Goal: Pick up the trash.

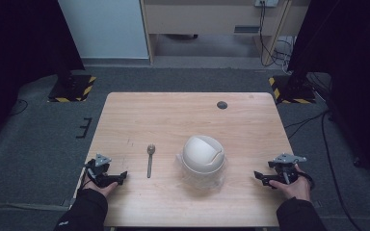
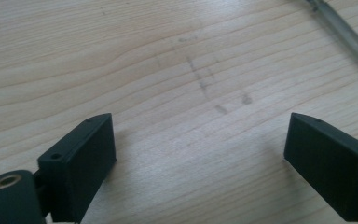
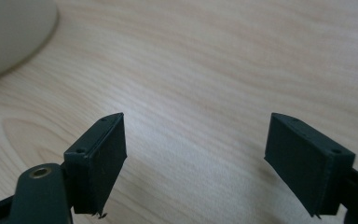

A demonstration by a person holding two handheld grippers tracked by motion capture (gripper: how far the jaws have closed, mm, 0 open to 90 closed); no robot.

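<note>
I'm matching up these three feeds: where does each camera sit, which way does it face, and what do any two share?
High view: above the person's side, looking forward and down on the table; shows both hands, the left gripper and right gripper.
Left gripper view: rides the left gripper, facing tabletop between open jaws; spoon at top right.
Right gripper view: rides the right gripper, jaws open; white container at top left.
Shared: spoon and container also appear from above.

The bench [image 1: 173, 115] is pale wood with fine grain lines. A silver spoon [image 1: 150, 159] lies beside a white domed container [image 1: 202, 154]. Both hand-held grippers, left [image 1: 118, 177] and right [image 1: 261, 177], are black. The floor [image 1: 29, 144] is grey carpet; yellow-and-black stripes edge the stand bases [image 1: 72, 89].
</note>
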